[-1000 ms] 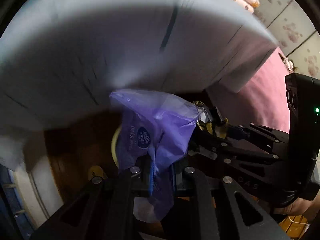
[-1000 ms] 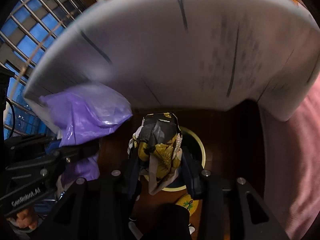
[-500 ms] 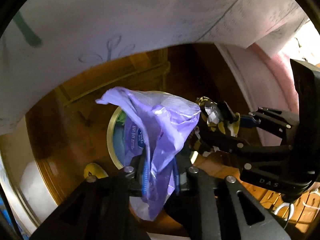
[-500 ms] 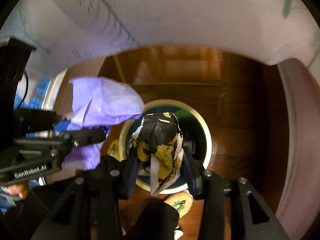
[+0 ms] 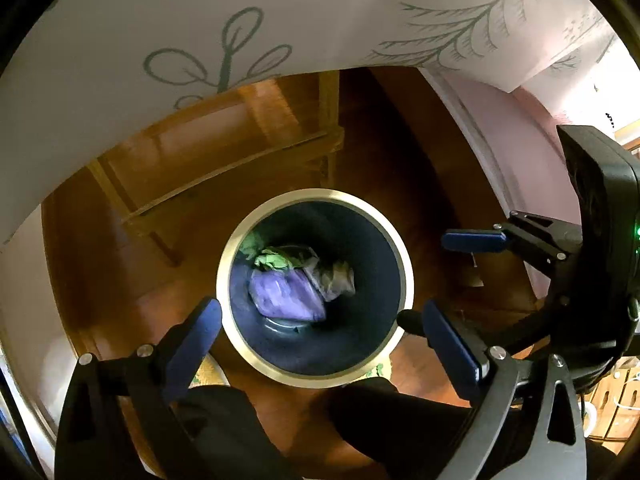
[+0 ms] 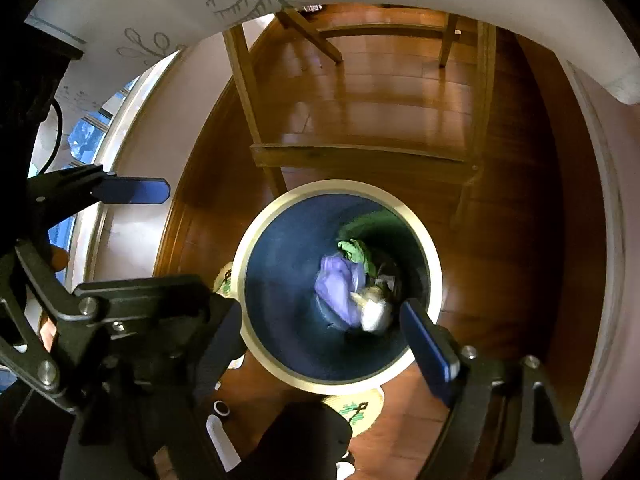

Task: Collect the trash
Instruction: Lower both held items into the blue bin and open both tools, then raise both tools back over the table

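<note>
Left wrist view shows my left gripper [image 5: 316, 316] opening wide with nothing between its jaws; the purple bag [image 5: 286, 296] it carried a second ago now lies in the bin [image 5: 404, 264], long axis slanting across the bottom. My right gripper [image 6: 320, 320] is opening too, and its dark floral wrapper [image 6: 374, 308] has dropped beside the bag. I judge both pieces collected.

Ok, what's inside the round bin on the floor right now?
Inside the bin: a purple plastic bag, a crumpled grey-white wrapper and something green. Whatever lies beneath them, and most of the bin's bottom, is covered.
</note>
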Tool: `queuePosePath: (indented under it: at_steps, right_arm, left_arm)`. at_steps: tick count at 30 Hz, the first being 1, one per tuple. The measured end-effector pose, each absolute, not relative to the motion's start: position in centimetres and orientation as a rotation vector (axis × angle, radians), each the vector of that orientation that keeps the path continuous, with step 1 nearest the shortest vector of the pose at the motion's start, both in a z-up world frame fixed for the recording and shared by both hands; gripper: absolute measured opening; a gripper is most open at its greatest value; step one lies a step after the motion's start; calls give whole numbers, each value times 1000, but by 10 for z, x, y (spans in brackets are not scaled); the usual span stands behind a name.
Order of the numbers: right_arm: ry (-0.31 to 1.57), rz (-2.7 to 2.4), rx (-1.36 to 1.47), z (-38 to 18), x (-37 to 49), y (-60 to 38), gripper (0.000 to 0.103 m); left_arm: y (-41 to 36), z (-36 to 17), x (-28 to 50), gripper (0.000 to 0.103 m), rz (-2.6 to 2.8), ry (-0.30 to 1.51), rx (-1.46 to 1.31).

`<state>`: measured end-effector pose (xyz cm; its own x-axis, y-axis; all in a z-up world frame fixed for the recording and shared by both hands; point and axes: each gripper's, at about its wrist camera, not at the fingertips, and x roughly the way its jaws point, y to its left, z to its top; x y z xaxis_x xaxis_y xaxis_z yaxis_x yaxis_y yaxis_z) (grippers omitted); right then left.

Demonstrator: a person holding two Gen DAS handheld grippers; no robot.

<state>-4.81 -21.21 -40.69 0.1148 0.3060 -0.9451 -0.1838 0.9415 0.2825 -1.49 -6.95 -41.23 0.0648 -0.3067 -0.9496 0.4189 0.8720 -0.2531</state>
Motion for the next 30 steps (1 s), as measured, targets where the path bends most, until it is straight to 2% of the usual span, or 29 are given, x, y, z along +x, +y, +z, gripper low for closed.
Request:
queuePosePath:
  at_steps: [8,17,23,30]
  right_arm:
    - [1409,337,100,-404,-43,-221,82]
    - [1389,317,115,-364,-50,-234,82]
    - [1318,315,170,-292,-58,-243,82]
    - [1210,329,159,-187,-60,-242,82]
  left_arm:
    - [-64,-400,-18,99,-540,1379,102]
    - [-61,-358,-31,99,-558,1345,94]
    - [-58,-286,-47,99,-561,1293,77]
    - [-53,-170,-51,99,-554,1150,101]
